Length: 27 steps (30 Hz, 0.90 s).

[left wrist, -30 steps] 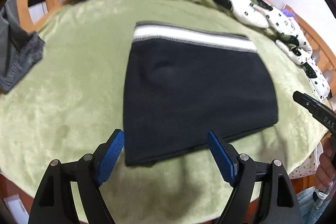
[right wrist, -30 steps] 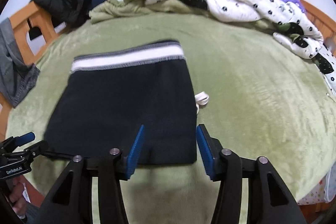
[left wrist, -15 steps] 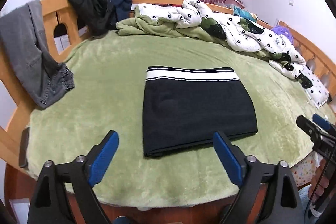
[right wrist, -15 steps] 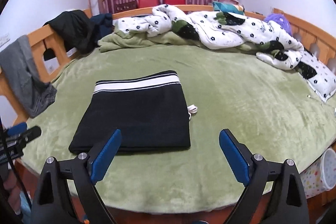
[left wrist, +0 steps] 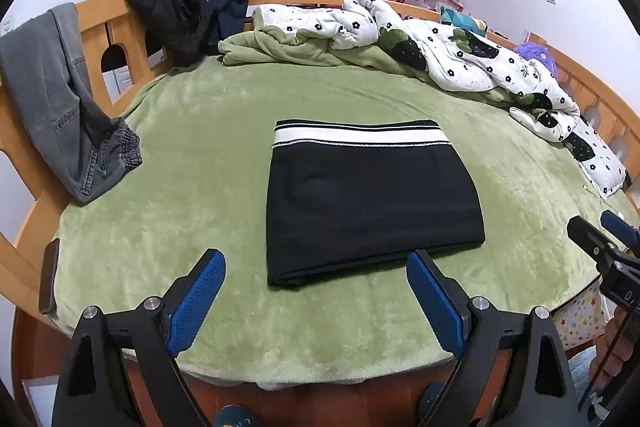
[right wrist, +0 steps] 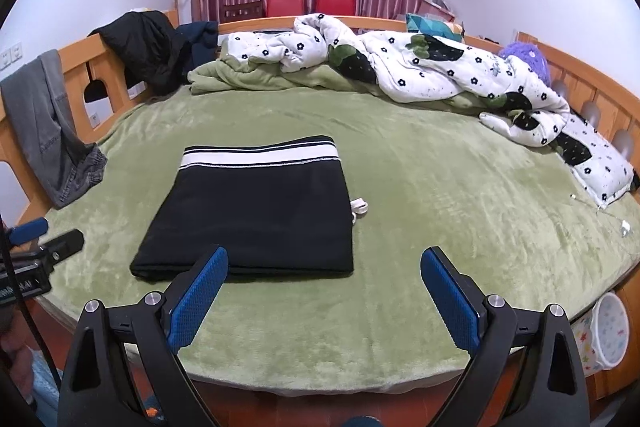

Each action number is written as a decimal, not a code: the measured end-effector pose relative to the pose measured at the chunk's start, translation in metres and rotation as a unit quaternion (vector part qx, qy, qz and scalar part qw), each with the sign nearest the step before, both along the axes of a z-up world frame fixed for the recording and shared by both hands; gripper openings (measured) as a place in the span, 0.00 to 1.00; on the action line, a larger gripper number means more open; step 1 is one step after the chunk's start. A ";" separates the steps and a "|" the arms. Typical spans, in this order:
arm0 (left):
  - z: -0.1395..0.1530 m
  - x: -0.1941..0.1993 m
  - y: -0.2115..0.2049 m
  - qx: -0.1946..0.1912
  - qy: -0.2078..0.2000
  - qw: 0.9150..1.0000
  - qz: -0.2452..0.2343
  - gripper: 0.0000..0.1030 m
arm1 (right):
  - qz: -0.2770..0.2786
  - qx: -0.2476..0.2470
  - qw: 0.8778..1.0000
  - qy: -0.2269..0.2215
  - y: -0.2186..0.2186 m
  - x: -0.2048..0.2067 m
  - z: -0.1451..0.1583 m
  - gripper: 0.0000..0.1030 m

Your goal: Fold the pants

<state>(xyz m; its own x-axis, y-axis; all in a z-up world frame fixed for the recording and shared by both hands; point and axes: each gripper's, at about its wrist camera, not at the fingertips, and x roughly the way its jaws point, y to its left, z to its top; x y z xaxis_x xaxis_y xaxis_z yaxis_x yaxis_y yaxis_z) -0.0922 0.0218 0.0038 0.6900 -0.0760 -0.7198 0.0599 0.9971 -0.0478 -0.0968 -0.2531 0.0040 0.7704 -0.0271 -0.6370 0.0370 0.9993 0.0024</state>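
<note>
On the green blanket covering the bed: black pants, folded into a flat rectangle, the white-striped waistband at the far edge, a white drawstring poking out at the right side. Wide bare blanket on every side of the pants; rumpled flowered quilt along the far and right rim, grey jeans draped over the wooden rail at left. Left gripper: blue pads spread wide, holding nothing, above the near edge of the bed. Right gripper: likewise spread wide, empty, clear of the pants.
</note>
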 end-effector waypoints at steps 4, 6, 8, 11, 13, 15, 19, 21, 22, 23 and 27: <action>-0.002 -0.001 0.000 0.005 0.000 1.000 0.000 0.89 | -0.005 0.001 1.000 0.003 0.002 0.001 -0.002 0.93; -0.003 -0.002 0.000 0.004 0.002 1.000 0.000 0.89 | -0.005 -0.003 1.000 0.002 0.003 0.001 -0.002 0.93; -0.002 -0.001 0.001 0.005 0.001 1.000 0.000 0.89 | -0.005 -0.002 1.000 0.002 0.006 0.000 -0.002 0.93; -0.002 0.000 0.003 0.004 0.000 1.000 0.000 0.89 | -0.003 -0.004 1.000 0.004 0.006 0.000 -0.002 0.93; -0.002 0.000 0.003 0.004 0.000 1.000 -0.001 0.89 | -0.003 -0.007 1.000 0.004 0.007 0.001 -0.002 0.93; -0.002 -0.001 0.001 0.003 0.001 1.000 0.000 0.89 | -0.002 -0.009 1.000 0.004 0.006 0.000 -0.003 0.93; -0.002 -0.002 0.000 0.004 0.000 1.000 0.001 0.89 | -0.002 -0.008 1.000 0.005 0.003 0.001 -0.003 0.93; -0.002 -0.002 0.000 0.003 0.000 1.000 0.000 0.89 | -0.002 -0.007 1.000 0.004 0.002 0.000 -0.003 0.93; -0.001 -0.002 -0.001 0.003 -0.001 1.000 0.000 0.89 | -0.002 -0.008 1.000 0.004 0.001 0.000 -0.003 0.93; -0.001 -0.002 -0.001 0.003 -0.001 1.000 0.000 0.89 | -0.001 -0.008 1.000 0.004 0.001 0.000 -0.003 0.93; -0.001 -0.002 -0.001 0.003 -0.001 1.000 -0.001 0.89 | 0.001 -0.009 1.000 0.003 0.001 0.000 -0.003 0.93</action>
